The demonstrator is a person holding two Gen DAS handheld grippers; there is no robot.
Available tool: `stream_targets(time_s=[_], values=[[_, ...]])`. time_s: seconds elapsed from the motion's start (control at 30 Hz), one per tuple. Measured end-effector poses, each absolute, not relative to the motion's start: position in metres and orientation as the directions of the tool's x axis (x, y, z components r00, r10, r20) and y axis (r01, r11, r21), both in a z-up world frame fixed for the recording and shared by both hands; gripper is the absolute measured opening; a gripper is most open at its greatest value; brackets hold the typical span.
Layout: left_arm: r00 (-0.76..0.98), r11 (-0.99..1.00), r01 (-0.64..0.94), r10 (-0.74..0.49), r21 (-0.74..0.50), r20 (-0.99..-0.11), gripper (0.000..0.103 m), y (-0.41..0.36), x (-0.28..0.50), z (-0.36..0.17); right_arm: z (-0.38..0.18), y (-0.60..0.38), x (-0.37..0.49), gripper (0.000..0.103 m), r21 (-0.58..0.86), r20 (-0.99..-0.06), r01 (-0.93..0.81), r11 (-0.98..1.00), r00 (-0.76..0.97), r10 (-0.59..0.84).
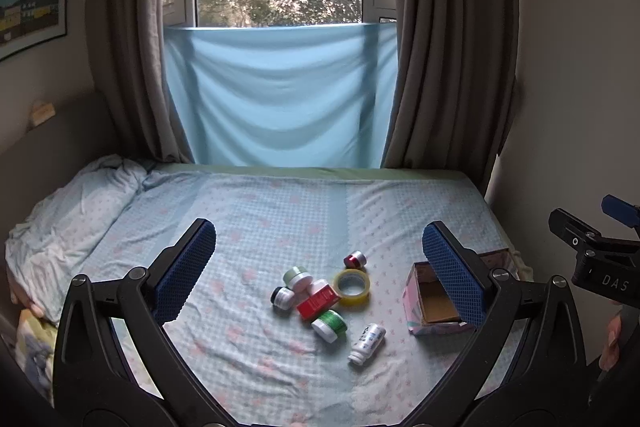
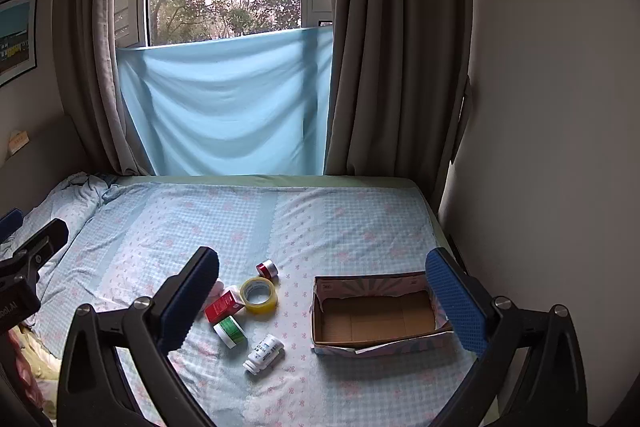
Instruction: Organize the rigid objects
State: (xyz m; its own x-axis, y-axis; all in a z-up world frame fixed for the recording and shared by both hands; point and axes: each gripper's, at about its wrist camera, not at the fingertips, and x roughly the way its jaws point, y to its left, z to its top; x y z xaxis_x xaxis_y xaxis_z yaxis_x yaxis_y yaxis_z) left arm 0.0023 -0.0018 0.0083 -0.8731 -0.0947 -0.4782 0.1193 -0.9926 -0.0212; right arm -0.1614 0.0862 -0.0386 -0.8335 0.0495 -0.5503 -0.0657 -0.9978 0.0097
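1. Your left gripper [image 1: 320,267] has its blue-padded fingers [image 1: 186,267] spread wide with nothing between them, held above the bed [image 1: 280,203].
2. Your right gripper [image 2: 332,291] is the same: fingers [image 2: 190,299] wide apart and gripping nothing.
3. The only clear writing is on the right gripper's body at the edge of the left view, white letters "DAS" [image 1: 615,283]. In the right view the left gripper's body shows a cut-off string ending in "AI" [image 2: 9,308].
4. The white bottle [image 2: 264,348] lying on its side carries dark print, too small to read. The red box [image 2: 223,305] has a white mark you cannot make out either.
5. The loose things sit clustered on the checked sheet: roll of yellowish tape [image 2: 259,294], red-and-silver jar [image 2: 267,269] behind it, green-labelled jar [image 2: 230,331] between the red box and the white bottle.
6. The open cardboard box [image 2: 374,339], patterned outside, sits to the right of the cluster, well apart from it, with bare brown board inside.
7. Only the left view shows a pale-green-lidded jar [image 1: 296,276] and a dark-capped jar [image 1: 282,297]; in the right view the left-hand finger covers that spot.
8. The right view gives the box's whole interior; in the left view a finger covers part of it.
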Motion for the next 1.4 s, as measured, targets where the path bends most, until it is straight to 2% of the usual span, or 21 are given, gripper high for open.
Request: stream_targets(time_s=[1.4], values=[[-0.859,-0.974,0.223,-0.209,0.026,-0.467,0.103,0.0003,0.0017,0.0079,-0.0409,0.0868,-0.1644,0.103,0.016,-0.533,-0.104,-0.994,-0.842,0.080]])
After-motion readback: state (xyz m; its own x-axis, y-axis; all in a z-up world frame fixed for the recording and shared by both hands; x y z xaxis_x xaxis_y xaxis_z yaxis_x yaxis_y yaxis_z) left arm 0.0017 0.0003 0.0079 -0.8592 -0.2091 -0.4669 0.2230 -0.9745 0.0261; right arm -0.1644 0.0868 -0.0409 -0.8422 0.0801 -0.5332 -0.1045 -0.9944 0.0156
